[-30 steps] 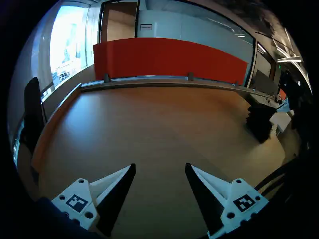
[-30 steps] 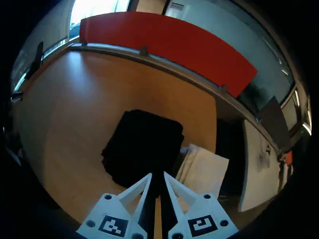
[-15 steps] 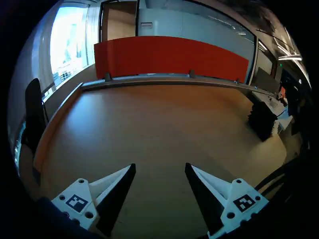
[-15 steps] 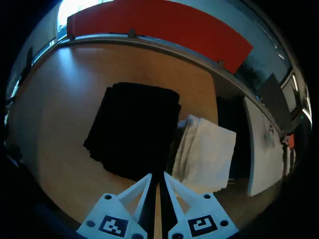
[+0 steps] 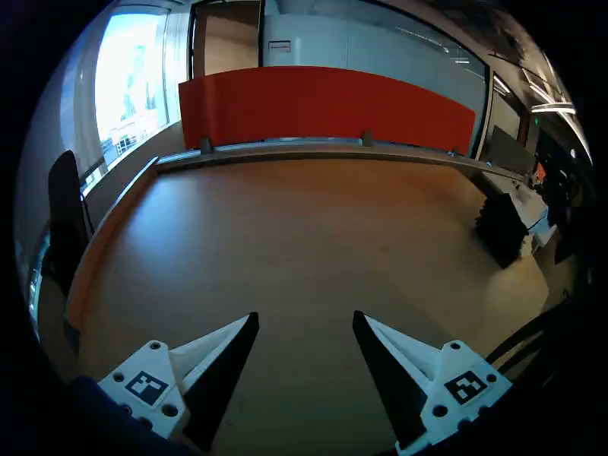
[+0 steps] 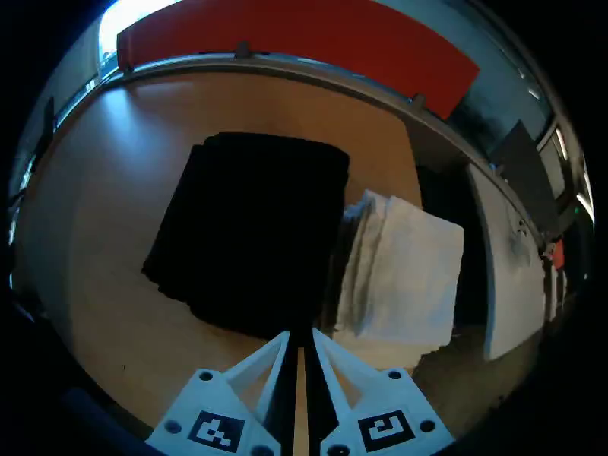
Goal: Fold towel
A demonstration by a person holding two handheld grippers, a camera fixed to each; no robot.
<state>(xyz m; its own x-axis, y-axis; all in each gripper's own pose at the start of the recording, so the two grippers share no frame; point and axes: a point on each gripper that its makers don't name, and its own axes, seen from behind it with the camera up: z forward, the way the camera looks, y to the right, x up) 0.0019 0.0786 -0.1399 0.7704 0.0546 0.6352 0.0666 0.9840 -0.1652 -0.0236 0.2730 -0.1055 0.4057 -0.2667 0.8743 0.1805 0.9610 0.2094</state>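
Since the right gripper [image 6: 302, 342] hovers pinched together, empty, over black towels [image 6: 251, 228], white towels [image 6: 403, 281] at three o'clock, it's probably choosing one; the left gripper [image 5: 304, 323] gapes empty over the table [image 5: 304, 220].

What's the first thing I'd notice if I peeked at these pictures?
Probably the big black stack of folded towels in the middle of the right gripper view, with a white stack lying right beside it on the wooden table. In the left gripper view, a bright red panel stands along the table's far edge.
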